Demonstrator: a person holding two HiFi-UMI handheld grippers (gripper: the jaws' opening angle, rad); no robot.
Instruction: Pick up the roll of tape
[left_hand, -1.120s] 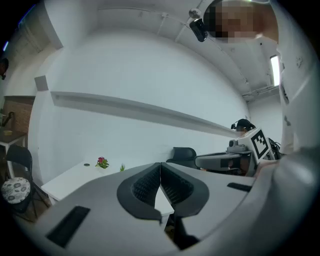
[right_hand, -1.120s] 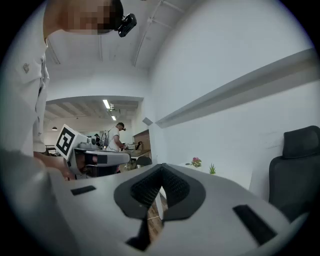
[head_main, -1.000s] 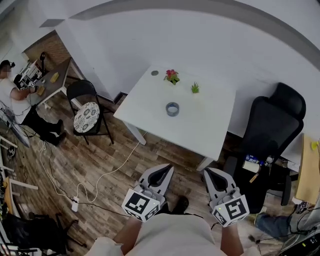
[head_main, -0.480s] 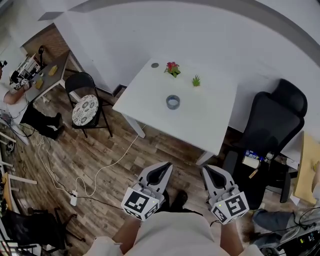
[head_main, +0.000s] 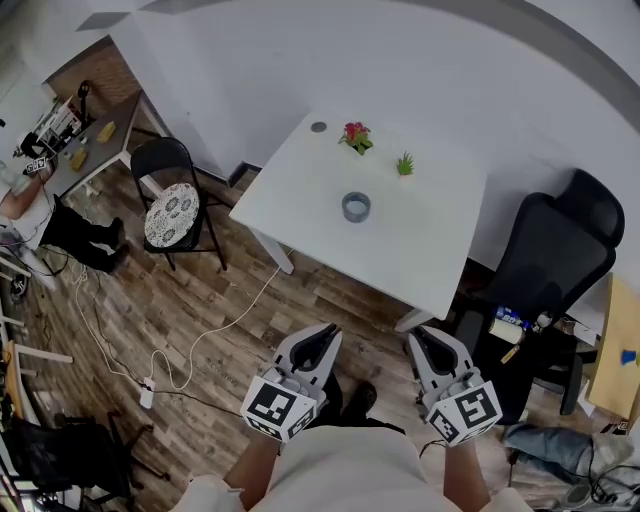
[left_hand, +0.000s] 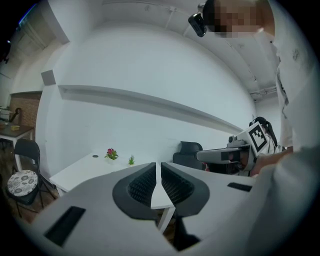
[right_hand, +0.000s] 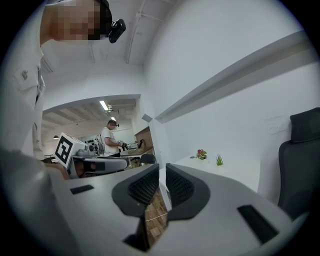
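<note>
Grey roll of tape (head_main: 356, 207) is seen lying flat on the white tabletop (head_main: 290, 195), well ahead of both grippers and untouched. The left gripper (head_main: 322, 338) is held clenched on nothing. The right gripper (head_main: 426, 340) is being released, its jaws opening with nothing between them.

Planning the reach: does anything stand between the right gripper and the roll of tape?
Nothing visible does. Between the right gripper, jaws opening and empty, and the roll of tape lie only floor and bare tabletop. The flowering plant and green plant stand behind it.
</note>
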